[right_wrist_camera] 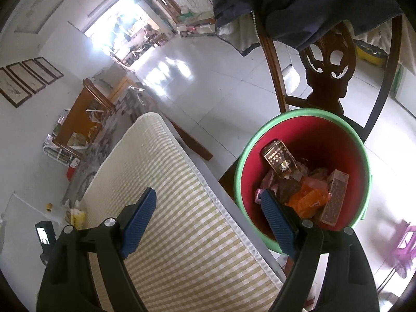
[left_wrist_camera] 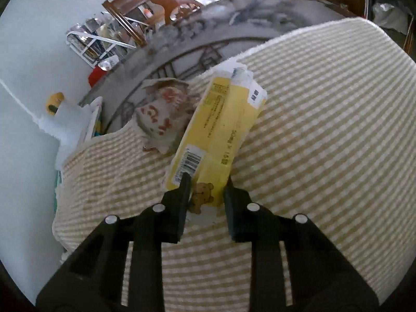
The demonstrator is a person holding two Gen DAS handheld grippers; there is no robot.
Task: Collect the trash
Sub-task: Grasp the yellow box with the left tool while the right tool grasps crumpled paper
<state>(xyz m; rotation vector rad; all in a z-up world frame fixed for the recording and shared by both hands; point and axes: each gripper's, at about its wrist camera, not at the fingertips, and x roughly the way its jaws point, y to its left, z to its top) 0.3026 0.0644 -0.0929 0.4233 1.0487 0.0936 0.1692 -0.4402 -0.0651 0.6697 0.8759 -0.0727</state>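
Note:
A yellow carton (left_wrist_camera: 221, 130) with a barcode and a bear picture lies on a cream-and-tan striped mat (left_wrist_camera: 325, 143). My left gripper (left_wrist_camera: 207, 182) is shut on its near end, one black finger on each side. A crumpled white wrapper with red print (left_wrist_camera: 163, 114) rests just left of the carton at the mat's far edge. In the right wrist view, a red bin with a green rim (right_wrist_camera: 306, 127) stands beside the mat (right_wrist_camera: 182, 221) and holds several boxes and wrappers. My right gripper (right_wrist_camera: 208, 193) hangs open and empty over the mat's edge, with its right finger above the bin.
A carved wooden chair (right_wrist_camera: 325, 78) draped with dark blue cloth (right_wrist_camera: 299, 0) stands behind the bin. A purple stool (right_wrist_camera: 408, 239) is on the white tile floor at right. White paper (left_wrist_camera: 65, 119) and a small yellow item (left_wrist_camera: 54, 101) lie left of the mat.

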